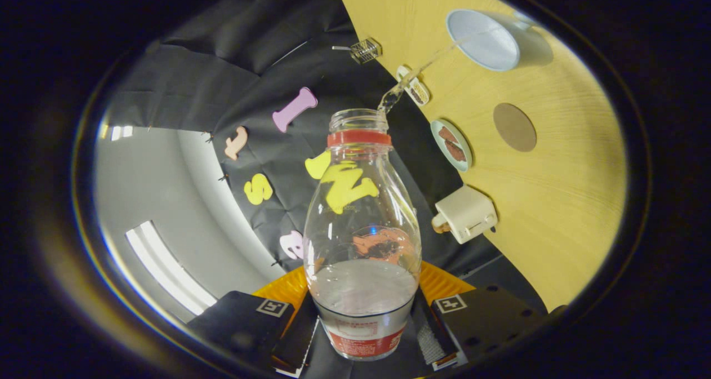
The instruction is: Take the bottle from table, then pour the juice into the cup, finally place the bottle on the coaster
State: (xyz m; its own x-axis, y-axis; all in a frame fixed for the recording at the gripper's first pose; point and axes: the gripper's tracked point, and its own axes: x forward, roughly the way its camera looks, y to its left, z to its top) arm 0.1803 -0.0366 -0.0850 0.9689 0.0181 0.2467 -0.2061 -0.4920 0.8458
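Woodgrain table; hand-held gripper clamps clear bottle.

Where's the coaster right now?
In the gripper view the round brown coaster lies flat on the wooden table, beyond the fingers, between the cup and the white toaster, beside a small plate.

The one camera rides on the gripper and looks forward along its fingers, very close to the bottle pressed between them. The view is rolled hard over, so the worktop stands tilted beyond the bottle, seen from above, with the booth wall beside it.
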